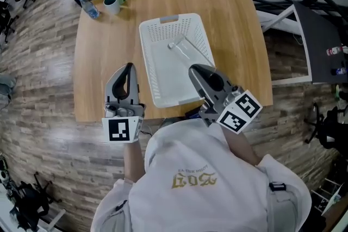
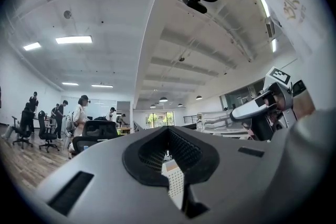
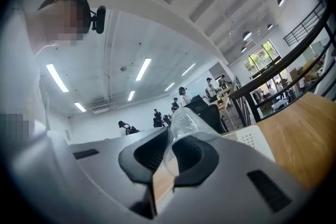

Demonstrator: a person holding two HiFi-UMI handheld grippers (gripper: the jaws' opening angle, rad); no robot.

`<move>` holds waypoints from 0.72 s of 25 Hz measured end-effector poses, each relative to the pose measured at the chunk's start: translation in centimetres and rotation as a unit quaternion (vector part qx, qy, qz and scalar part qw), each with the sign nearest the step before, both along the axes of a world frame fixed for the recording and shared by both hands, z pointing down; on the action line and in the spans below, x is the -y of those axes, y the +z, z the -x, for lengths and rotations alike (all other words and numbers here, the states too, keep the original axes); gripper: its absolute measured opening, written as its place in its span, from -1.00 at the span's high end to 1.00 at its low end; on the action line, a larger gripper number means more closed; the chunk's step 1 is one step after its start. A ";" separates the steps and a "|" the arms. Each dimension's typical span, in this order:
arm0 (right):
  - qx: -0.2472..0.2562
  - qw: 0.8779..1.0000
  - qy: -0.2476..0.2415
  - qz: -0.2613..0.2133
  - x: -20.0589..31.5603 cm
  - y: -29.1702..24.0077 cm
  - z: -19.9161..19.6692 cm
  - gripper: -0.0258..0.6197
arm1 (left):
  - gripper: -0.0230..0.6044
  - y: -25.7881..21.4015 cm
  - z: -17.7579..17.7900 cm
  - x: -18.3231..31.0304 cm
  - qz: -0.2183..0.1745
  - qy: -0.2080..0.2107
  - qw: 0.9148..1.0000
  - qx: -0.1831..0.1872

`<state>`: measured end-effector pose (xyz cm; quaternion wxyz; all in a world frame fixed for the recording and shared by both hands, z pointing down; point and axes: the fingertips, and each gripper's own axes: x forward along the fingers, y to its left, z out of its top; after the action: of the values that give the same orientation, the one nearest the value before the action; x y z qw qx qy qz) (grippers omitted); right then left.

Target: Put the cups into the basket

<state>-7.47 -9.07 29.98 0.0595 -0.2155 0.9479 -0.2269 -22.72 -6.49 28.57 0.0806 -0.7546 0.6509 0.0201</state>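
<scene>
While the right gripper's (image 1: pixel 194 69) jaws pinch the wall of a clear plastic cup (image 3: pixel 182 124) over the white basket's (image 1: pixel 145 57) near end, the left gripper (image 1: pixel 129 66), jaws together and empty, hangs just left of it above the wooden table (image 1: pixel 98 62).

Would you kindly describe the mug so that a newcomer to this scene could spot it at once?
Start at the wooden table and the white basket in its middle, then look past the basket to the table's far left corner. The mug stands there beside a clear water bottle. Of the two, it is the pale, squat, open-topped one.
</scene>
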 end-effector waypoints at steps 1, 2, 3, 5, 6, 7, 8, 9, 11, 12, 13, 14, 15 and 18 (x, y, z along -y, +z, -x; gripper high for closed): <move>-0.003 1.000 0.004 0.000 0.1 0.0 0.3 0.83 | 0.91 0.2 0.4 0.4 0.004 0.004 1.000 -0.001; -0.004 1.000 0.007 0.002 0.2 0.0 0.6 0.83 | 0.91 0.2 0.7 0.7 0.008 0.006 1.000 -0.002; -0.005 1.000 0.007 0.004 0.2 -0.1 0.8 0.83 | 0.91 0.3 0.9 1.0 0.012 0.009 1.000 -0.004; -0.007 1.000 0.004 0.003 0.2 -0.3 1.0 0.83 | 0.91 0.3 0.9 1.4 0.017 0.019 1.000 -0.010; -0.009 1.000 0.004 -0.001 0.1 -0.5 1.1 0.83 | 0.91 0.3 0.8 1.5 0.019 0.024 0.999 -0.011; -0.011 1.000 0.006 -0.008 0.1 -0.7 1.2 0.83 | 0.91 0.4 0.8 1.6 0.020 0.027 0.999 -0.011; -0.015 1.000 0.009 -0.015 0.3 -0.8 1.2 0.83 | 0.91 0.5 0.8 1.8 0.022 0.029 0.999 -0.010; -0.019 1.000 0.012 -0.022 0.5 -0.8 1.1 0.83 | 0.91 0.5 0.9 2.1 0.022 0.029 0.999 -0.009; -0.027 0.999 0.015 -0.032 1.2 -0.8 0.9 0.83 | 0.91 0.6 0.8 2.8 0.023 0.028 0.999 -0.008; -0.031 0.999 0.015 -0.035 1.5 -0.7 0.8 0.83 | 0.91 0.6 0.8 3.1 0.023 0.029 0.999 -0.009; -0.034 0.999 0.014 -0.036 1.8 -0.6 0.7 0.83 | 0.91 0.6 0.6 3.4 0.025 0.031 0.999 -0.008; -0.038 0.999 0.012 -0.036 2.0 -0.4 0.7 0.83 | 0.91 0.6 0.4 3.6 0.027 0.035 0.999 -0.007; -0.041 0.998 0.008 -0.036 2.2 -0.3 0.7 0.83 | 0.91 0.6 0.3 3.9 0.031 0.039 0.999 -0.005; -0.046 0.998 -0.019 -0.036 2.6 0.1 1.2 0.83 | 0.91 0.5 -0.3 5.0 0.039 0.048 0.998 0.009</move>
<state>-8.63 -11.71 30.11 0.0196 -0.2049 0.9612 -0.1836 -22.45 -11.54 29.09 0.0558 -0.7876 0.6137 -0.0085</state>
